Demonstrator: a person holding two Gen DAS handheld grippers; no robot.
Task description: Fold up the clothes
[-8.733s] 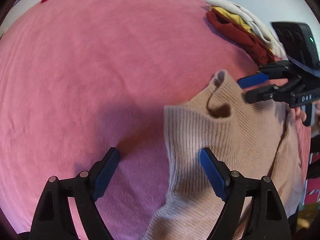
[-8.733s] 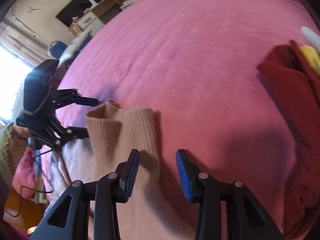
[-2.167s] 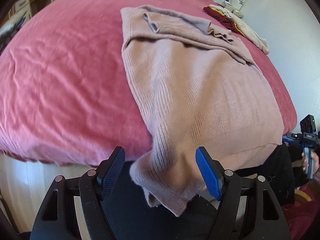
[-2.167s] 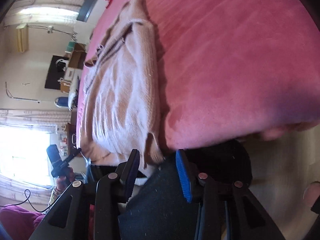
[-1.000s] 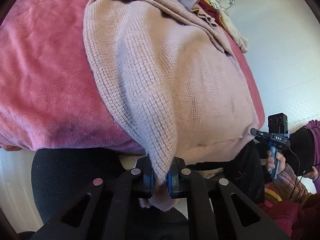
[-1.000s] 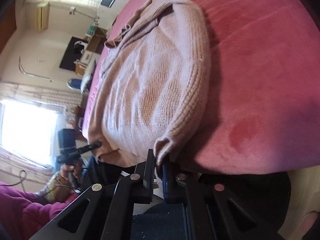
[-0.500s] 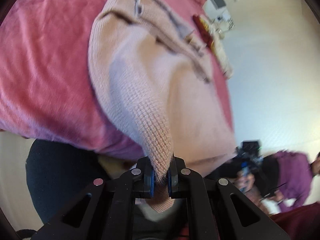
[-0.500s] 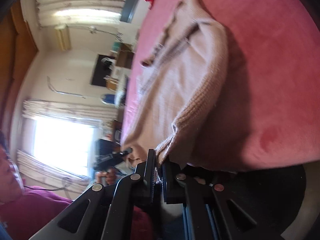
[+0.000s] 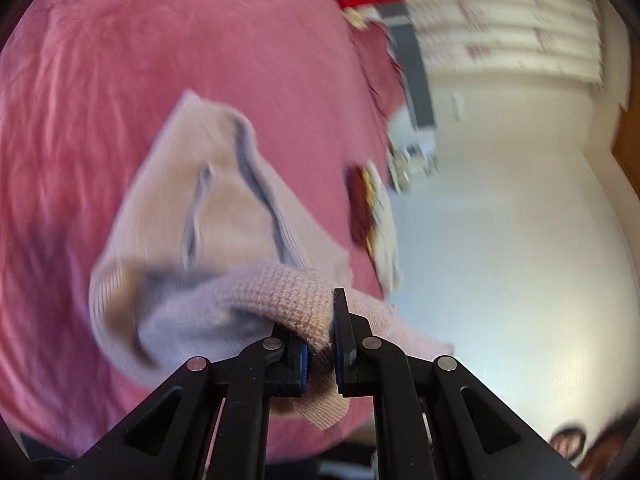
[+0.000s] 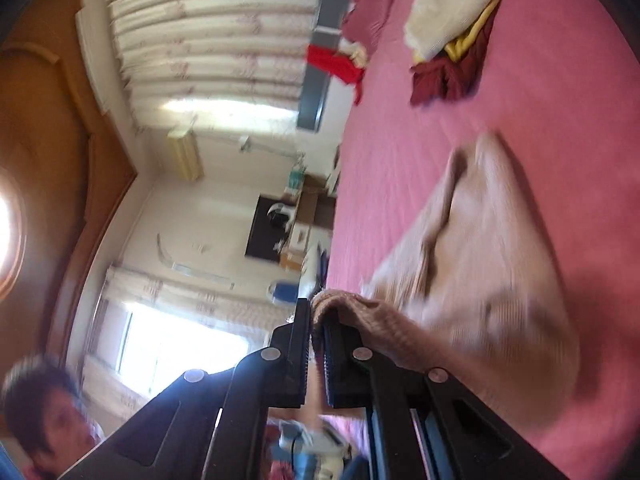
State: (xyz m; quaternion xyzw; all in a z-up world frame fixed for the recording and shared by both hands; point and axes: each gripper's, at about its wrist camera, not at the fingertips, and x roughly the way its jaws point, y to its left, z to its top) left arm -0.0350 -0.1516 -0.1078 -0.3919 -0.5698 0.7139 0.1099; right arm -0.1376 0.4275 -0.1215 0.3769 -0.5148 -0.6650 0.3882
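Observation:
A beige knitted sweater lies on the pink bed, its collar end at the far side. My left gripper is shut on one bottom corner of the sweater, lifted off the bed and carried over the garment, so the hem curls back over the body. In the right wrist view my right gripper is shut on the other bottom corner, and the sweater stretches away from it across the bed. Both views are blurred by motion.
A pile of folded clothes, dark red, yellow and white, sits on the bed beyond the sweater. A red garment lies near the headboard. A person's head shows at the lower left of the right wrist view.
Both grippers, each still shut on a hem corner, have risen from the bed's near edge and swung over the sweater towards its collar; the lower half now doubles over the upper half.

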